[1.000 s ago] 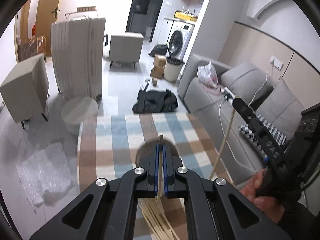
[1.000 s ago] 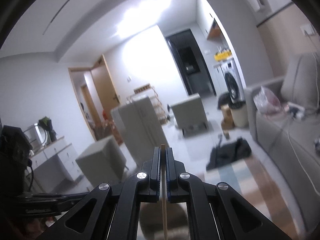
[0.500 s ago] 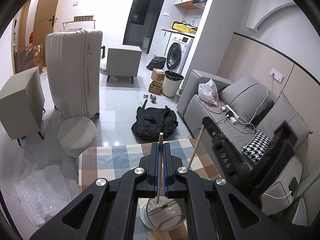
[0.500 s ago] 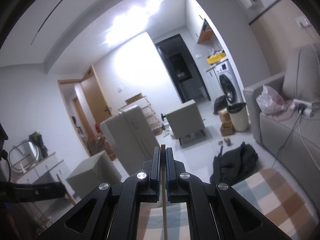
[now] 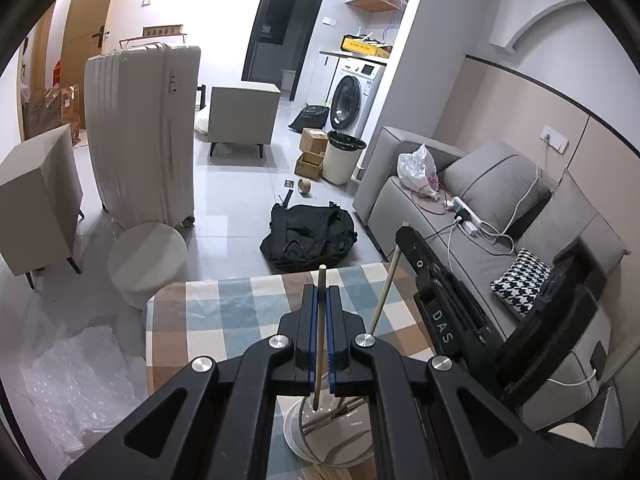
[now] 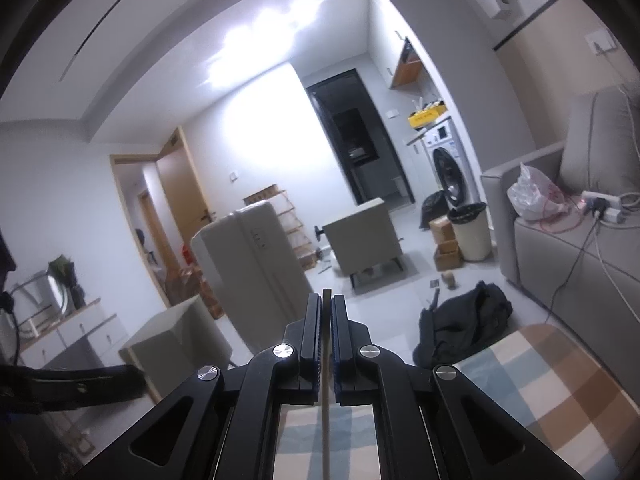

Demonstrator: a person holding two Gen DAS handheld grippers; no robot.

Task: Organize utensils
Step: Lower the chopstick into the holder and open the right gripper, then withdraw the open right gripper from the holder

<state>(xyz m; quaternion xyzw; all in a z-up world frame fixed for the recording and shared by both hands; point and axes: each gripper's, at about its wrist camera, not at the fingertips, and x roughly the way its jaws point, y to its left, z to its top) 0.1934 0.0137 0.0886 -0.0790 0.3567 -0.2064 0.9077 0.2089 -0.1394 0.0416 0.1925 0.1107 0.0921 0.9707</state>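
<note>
My left gripper (image 5: pixel 322 292) is shut on a wooden chopstick (image 5: pixel 320 344) that stands nearly upright, its lower end over a white perforated utensil holder (image 5: pixel 344 436) on the checked tablecloth (image 5: pixel 224 312). Just to the right, my right gripper (image 5: pixel 404 236) slants in, shut on a second chopstick (image 5: pixel 383 296) whose lower end drops behind my left finger toward the holder. In the right wrist view the right gripper (image 6: pixel 326 300) pinches that chopstick (image 6: pixel 325 420) above the cloth (image 6: pixel 560 392). Utensils lie inside the holder. Loose chopsticks (image 5: pixel 328 472) rest at the table's near edge.
Past the table's far edge lie a black bag (image 5: pixel 308 236), a round stool (image 5: pixel 148 260) and a white suitcase (image 5: pixel 144 132). A grey sofa (image 5: pixel 500 216) with cables runs along the right. Bubble wrap (image 5: pixel 76 388) covers the floor at left.
Both grippers travelled with their chopsticks from the loose pile to the holder, which now shows under my left jaws. The right gripper came in from the right and lower, close beside the left.
</note>
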